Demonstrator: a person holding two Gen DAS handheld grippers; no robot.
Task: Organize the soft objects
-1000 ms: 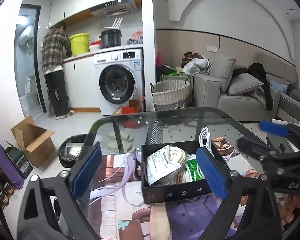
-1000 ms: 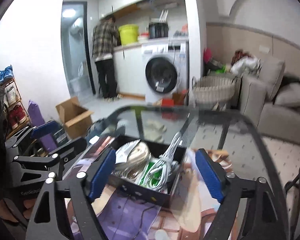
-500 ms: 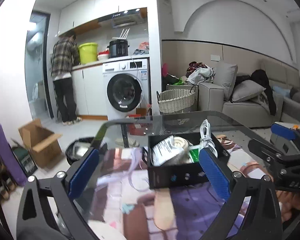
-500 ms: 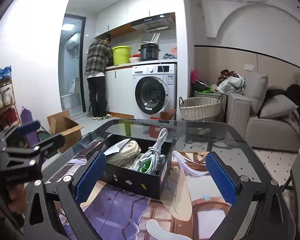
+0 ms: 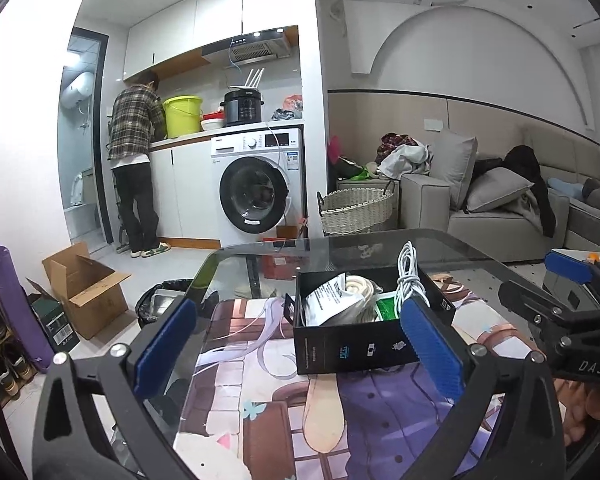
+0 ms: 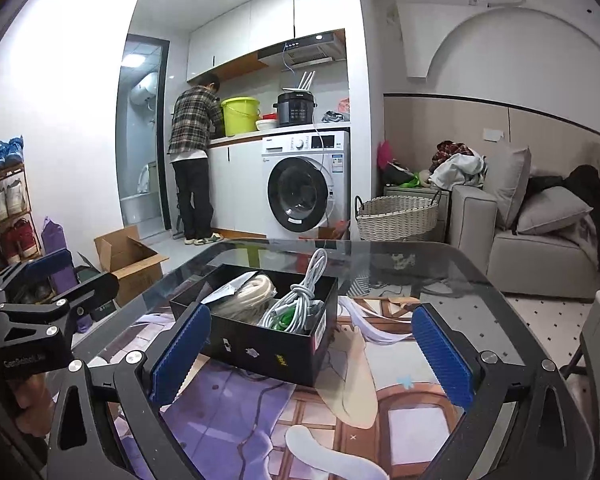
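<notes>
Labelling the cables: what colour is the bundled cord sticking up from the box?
White; the bundled cord shows best in the right wrist view, rising above the black box.

From where I stand, a white washing machine (image 5: pixel 256 192) sits at twelve o'clock beyond the glass tabletop (image 5: pixel 452 250), with a black cooker (image 5: pixel 242 108) and a lime bucket (image 5: pixel 182 116) on the counter above it. A person in a plaid shirt (image 5: pixel 134 160) stands at eleven o'clock. A wicker basket (image 5: pixel 356 212) rests at one o'clock, a grey sofa (image 5: pixel 496 224) at two, and an open cardboard box (image 5: pixel 86 292) on the floor at ten.
</notes>
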